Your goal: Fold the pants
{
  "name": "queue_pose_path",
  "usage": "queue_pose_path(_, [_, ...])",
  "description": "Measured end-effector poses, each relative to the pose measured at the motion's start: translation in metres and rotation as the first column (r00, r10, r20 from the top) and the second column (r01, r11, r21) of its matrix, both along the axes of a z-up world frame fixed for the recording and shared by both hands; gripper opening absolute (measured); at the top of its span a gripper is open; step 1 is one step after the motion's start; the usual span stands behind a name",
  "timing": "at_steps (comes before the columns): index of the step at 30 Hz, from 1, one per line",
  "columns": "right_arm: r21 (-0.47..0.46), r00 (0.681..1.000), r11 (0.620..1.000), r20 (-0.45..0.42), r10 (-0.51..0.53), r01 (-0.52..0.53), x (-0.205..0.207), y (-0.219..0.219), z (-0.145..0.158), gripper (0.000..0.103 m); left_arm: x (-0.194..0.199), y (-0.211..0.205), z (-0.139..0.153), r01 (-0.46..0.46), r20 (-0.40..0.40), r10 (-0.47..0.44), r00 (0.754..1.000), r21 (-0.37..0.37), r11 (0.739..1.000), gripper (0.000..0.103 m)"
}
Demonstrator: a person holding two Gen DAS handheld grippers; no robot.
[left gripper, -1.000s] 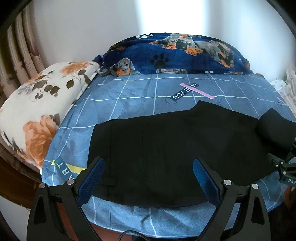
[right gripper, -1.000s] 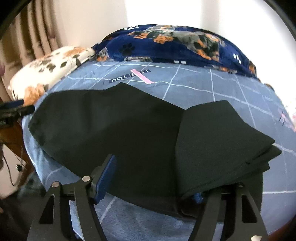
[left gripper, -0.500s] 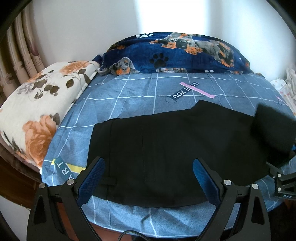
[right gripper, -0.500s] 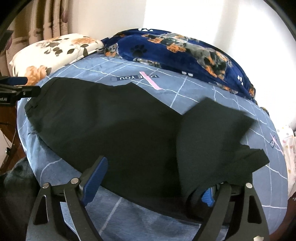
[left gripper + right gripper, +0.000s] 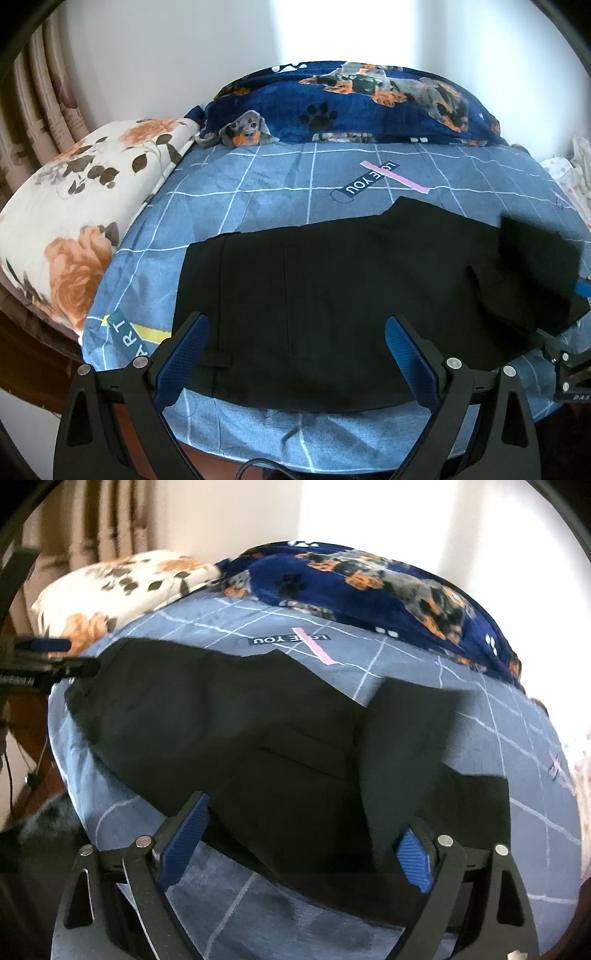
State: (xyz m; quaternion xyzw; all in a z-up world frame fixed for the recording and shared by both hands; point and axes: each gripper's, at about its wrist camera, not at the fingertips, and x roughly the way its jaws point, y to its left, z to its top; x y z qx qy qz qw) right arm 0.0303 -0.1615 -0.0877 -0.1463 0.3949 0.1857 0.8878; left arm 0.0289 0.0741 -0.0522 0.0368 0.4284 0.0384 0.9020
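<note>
Left wrist view: from the bed's near edge, angled downward over the left claw (image 5: 295, 354), close above the black fabric pants (image 5: 332, 295).
Right wrist view: same near edge, further right, tilted, over the right claw (image 5: 299, 834).
Shared: pants (image 5: 221, 731), blue grid-patterned bedsheet (image 5: 258, 192), navy dog-print blanket (image 5: 351, 587), floral white pillow (image 5: 74, 206).

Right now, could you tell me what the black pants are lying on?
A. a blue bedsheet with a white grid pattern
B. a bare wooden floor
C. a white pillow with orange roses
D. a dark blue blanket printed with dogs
A: the black pants are spread on the blue bedsheet with a white grid pattern; the rose pillow and the dog-print blanket lie apart from them.
</note>
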Motion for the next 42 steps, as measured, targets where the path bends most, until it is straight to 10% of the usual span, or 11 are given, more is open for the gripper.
queue_pose_path(6, [0.088,0.998,0.994,-0.004,0.061,-0.061,-0.006,-0.004,0.021,0.093,0.000,0.000,-0.001,0.001,0.002,-0.001,1.000,0.001,1.000,0.096])
queue_pose_path(9, [0.347,0.988,0.937,-0.123,0.090,-0.042,0.002,-0.035,0.030,0.093,-0.004,0.000,-0.004,-0.002,0.006,0.002,1.000,-0.004,1.000,0.096])
queue_pose_path(13, [0.648,0.968,0.740,-0.251,-0.020,0.183,0.022,-0.116,0.028,0.087,-0.007,0.002,-0.004,0.003,0.004,-0.003,1.000,-0.023,1.000,0.096])
queue_pose_path(17, [0.778,0.899,0.456,-0.406,-0.161,0.433,0.029,-0.210,0.003,0.021,-0.008,0.001,0.001,0.030,0.009,-0.030,1.000,-0.041,0.999,0.096])
queue_pose_path(20, [0.778,0.837,0.310,-0.495,-0.233,0.547,0.022,-0.258,-0.021,0.017,-0.008,-0.005,0.002,0.043,0.003,-0.043,0.999,-0.034,0.998,0.096])
queue_pose_path(24, [0.784,0.812,0.224,-0.531,-0.240,0.579,0.018,-0.278,-0.033,0.017,-0.007,-0.009,-0.001,0.050,-0.015,-0.051,0.999,-0.038,0.998,0.096])
queue_pose_path(42, [0.661,0.694,0.213,-0.682,-0.230,0.720,0.029,-0.281,-0.089,0.013,0.004,-0.007,-0.004,0.050,-0.049,-0.052,0.997,-0.047,0.998,0.096])
